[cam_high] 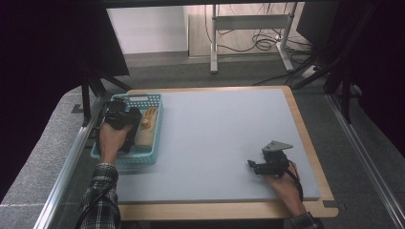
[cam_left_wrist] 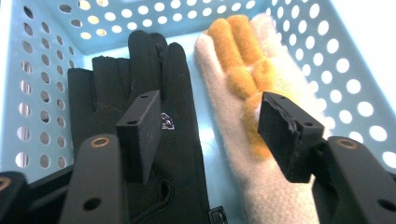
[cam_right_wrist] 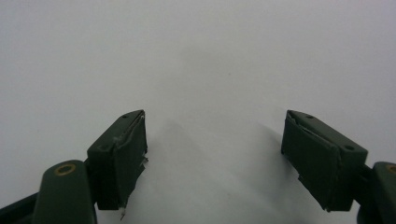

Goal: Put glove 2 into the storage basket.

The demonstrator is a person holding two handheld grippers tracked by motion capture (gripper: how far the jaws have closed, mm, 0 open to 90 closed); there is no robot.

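We hold left gripper point(cam_left_wrist: 210, 135) wide, inside blue basket point(cam_high: 154, 125) at desk point(cam_high: 224, 138) left edge, over black glove point(cam_left_wrist: 140, 79) beside cream-orange glove point(cam_left_wrist: 233, 93). Right gripper point(cam_high: 253, 165) wide, bare desk around it.

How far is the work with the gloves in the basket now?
Nothing looks done yet: the black glove and the cream glove both lie flat side by side in the basket. In hand: the left gripper hangs open over them, its fingers around neither. The right gripper waits open over the bare mat. Presumably the picking is all left.
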